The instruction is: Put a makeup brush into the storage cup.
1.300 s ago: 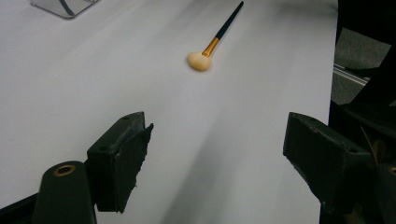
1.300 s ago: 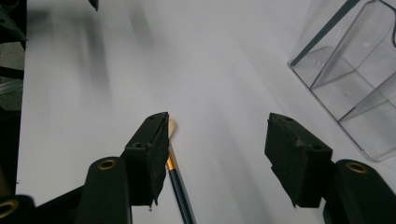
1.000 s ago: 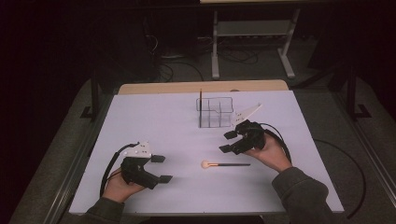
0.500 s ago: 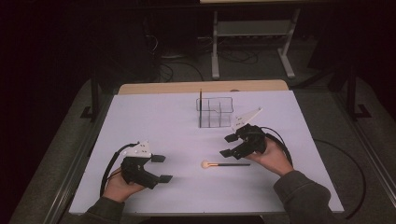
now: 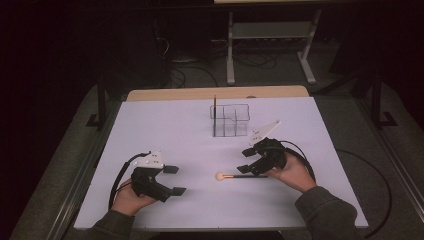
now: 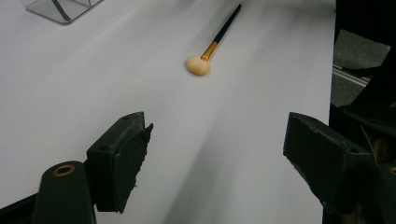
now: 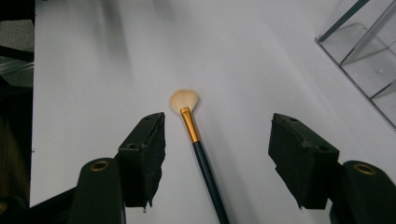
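A makeup brush [image 5: 241,176] with a pale fluffy head, gold ferrule and dark handle lies flat on the white table [image 5: 165,130]. My right gripper [image 5: 245,160] hovers over the handle end, jaws open. In the right gripper view the brush [image 7: 196,140] runs up between the pads of that gripper [image 7: 217,154], closer to the left pad, touching neither. My left gripper [image 5: 175,180] rests open near the front left, holding nothing. In the left gripper view the brush [image 6: 212,46] lies well beyond the open left gripper [image 6: 217,154].
A clear divided organizer [image 5: 231,121] stands at the back centre with a thin dark stick [image 5: 215,107] upright in its left corner; it appears again as the organizer [image 7: 364,51] and the organizer [image 6: 56,9]. Beyond the table are a metal rack [image 5: 270,35] and cables on a dark floor.
My right gripper has drifted slightly toward the front of the table, closer over the brush handle. The left gripper and the brush have stayed put.
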Demonstrator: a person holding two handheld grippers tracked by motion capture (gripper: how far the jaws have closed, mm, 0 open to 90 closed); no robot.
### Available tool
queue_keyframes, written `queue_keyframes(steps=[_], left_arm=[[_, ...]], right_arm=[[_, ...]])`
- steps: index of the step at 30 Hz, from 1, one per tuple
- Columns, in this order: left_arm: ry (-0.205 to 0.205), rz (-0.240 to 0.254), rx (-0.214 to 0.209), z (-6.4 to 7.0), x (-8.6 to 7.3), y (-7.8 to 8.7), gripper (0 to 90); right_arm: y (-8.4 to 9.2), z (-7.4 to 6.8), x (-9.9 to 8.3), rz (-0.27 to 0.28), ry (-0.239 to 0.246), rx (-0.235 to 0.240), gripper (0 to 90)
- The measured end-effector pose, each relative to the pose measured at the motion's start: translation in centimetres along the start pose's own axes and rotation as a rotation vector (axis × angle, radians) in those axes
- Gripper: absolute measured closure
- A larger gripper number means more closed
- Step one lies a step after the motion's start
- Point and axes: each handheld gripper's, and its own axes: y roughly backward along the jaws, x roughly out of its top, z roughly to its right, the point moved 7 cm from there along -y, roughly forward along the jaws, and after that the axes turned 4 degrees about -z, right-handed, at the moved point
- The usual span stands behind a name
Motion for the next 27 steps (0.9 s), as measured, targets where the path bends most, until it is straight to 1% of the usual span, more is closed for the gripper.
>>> queue_keyframes(steps=[1, 2, 4, 6, 7, 10, 11, 12, 15, 16, 20, 21, 22, 23, 24, 27], left_arm=[[0.001, -0.001, 0.001, 0.0, 0.0, 0.0, 21.1], [0.003, -0.001, 0.001, 0.0, 0.0, 0.1, 21.1], [-0.002, -0.003, 0.002, 0.0, 0.0, 0.0, 21.1], [0.001, 0.001, 0.001, 0.0, 0.1, 0.1, 21.1], [0.001, 0.003, 0.001, 0.1, 0.1, 0.1, 21.1], [-0.004, 0.001, 0.001, 0.1, 0.1, 0.1, 21.1], [-0.003, 0.001, 0.001, 0.1, 0.1, 0.1, 21.0], [-0.003, 0.003, 0.000, 0.1, 0.1, 0.1, 21.1], [0.000, 0.008, 0.003, 0.0, 0.1, 0.2, 21.0], [-0.001, 0.011, 0.003, 0.0, 0.2, 0.3, 21.1], [0.000, 0.014, 0.001, 0.0, 0.2, 0.3, 21.1], [-0.004, 0.012, 0.001, 0.0, 0.3, 0.3, 21.1], [-0.007, 0.012, 0.002, 0.0, 0.3, 0.2, 21.0], [-0.011, 0.011, 0.000, 0.0, 0.3, 0.2, 21.1], [-0.011, 0.013, 0.000, 0.0, 0.4, 0.2, 21.0], [-0.013, 0.011, -0.001, 0.0, 0.3, 0.2, 21.0]], right_arm=[[-0.1, -0.1, 0.0, -0.006, -0.009, 0.004, 35.6], [-0.2, -0.1, 0.0, -0.008, -0.003, 0.006, 35.6], [-0.5, -0.1, 0.0, -0.015, 0.024, 0.005, 35.8], [-0.6, -0.3, 0.0, -0.022, 0.035, 0.007, 36.1], [-0.6, -0.5, 0.0, -0.027, 0.027, 0.013, 36.5], [-0.9, -0.6, 0.0, -0.041, 0.044, 0.012, 37.2], [-1.1, -0.7, -0.1, -0.049, 0.042, 0.015, 37.9], [-1.2, -0.6, -0.1, -0.053, 0.057, 0.011, 38.5], [-1.4, -0.6, -0.2, -0.062, 0.065, 0.011, 40.0], [-1.5, -0.7, -0.2, -0.067, 0.060, 0.013, 40.7], [-2.0, -0.7, -0.2, -0.080, 0.073, 0.018, 43.8], [-2.0, -0.8, -0.3, -0.089, 0.074, 0.016, 44.5], [-2.1, -0.8, -0.3, -0.089, 0.086, 0.015, 45.0], [-2.2, -0.9, -0.3, -0.096, 0.083, 0.017, 45.9], [-2.3, -0.9, -0.3, -0.101, 0.093, 0.018, 47.0], [-2.6, -0.9, -0.4, -0.116, 0.093, 0.022, 49.0]])
